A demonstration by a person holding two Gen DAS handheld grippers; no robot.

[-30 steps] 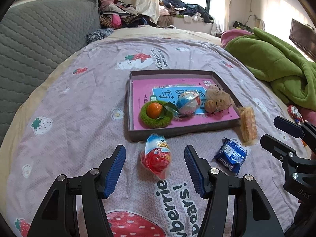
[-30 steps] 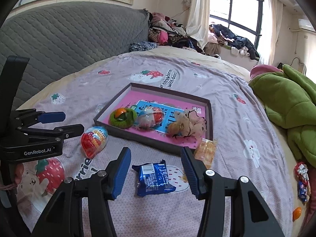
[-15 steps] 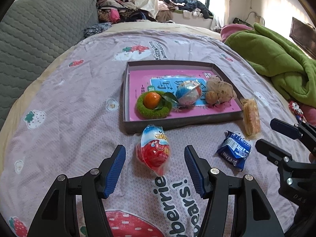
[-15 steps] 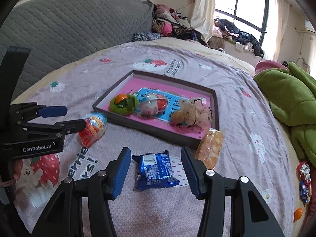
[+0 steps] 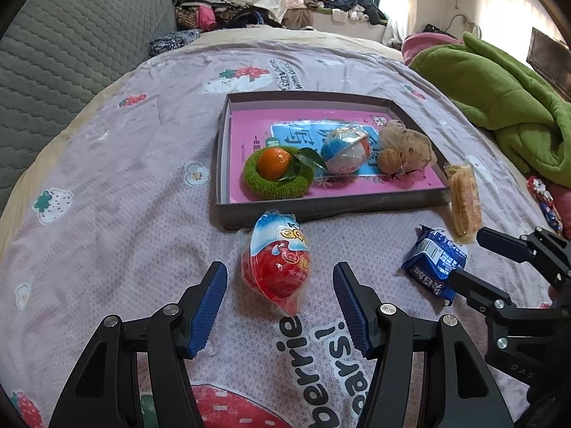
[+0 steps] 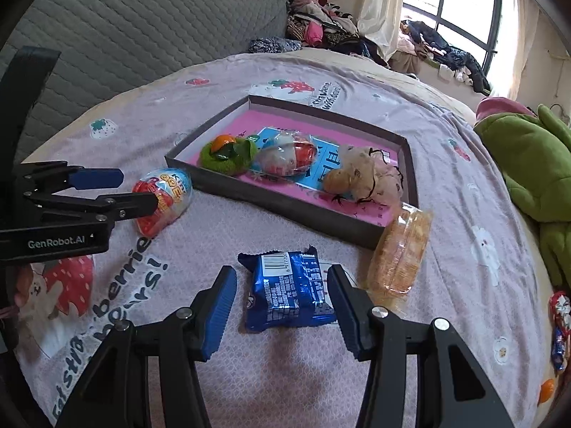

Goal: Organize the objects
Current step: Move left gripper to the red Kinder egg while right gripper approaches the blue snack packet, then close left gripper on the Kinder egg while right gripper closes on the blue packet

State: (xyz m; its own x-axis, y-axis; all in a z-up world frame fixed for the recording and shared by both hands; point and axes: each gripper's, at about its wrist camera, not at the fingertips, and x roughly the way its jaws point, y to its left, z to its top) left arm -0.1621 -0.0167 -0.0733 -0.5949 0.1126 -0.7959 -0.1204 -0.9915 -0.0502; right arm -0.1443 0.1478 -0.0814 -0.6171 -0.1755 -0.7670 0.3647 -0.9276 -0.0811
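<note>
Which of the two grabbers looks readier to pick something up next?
Both look close. The left gripper already straddles the red egg with open jaws; the right gripper straddles the blue packet too, so neither clearly leads.

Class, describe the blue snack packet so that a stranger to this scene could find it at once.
Start at the shallow box with the pink floor on the bedspread. In front of its near wall lies the blue snack packet, between the right hand-held gripper's open fingers. Unlike the clear-wrapped cracker pack beside it, it is foil-blue with a barcode.
</note>
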